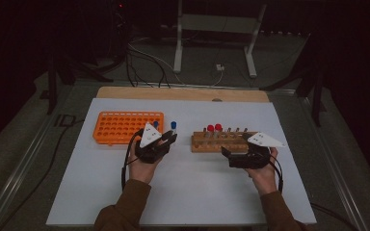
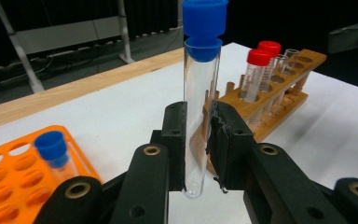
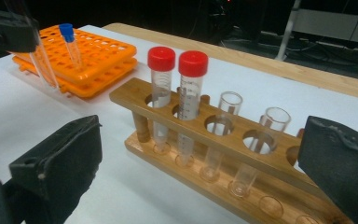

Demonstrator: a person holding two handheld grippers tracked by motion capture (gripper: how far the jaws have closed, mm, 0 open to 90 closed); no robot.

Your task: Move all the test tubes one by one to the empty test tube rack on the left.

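Now the left gripper (image 2: pixel 198 154), mid-frame, pinches a blue-capped test tube (image 2: pixel 200 107) mid-transfer, the right gripper (image 3: pixel 200 172) spread; next probably lowering it into the orange rack (image 2: pixel 9 186) at lower left

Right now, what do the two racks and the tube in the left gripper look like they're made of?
Orange rack: likely moulded plastic, uniform colour, slight sheen.
Brown rack: wood, visible grain, dowel posts, smooth finish.
Held tube: clear, so glass or clear plastic, cannot tell which; its blue cap looks like matte plastic. The left gripper is shut on it.
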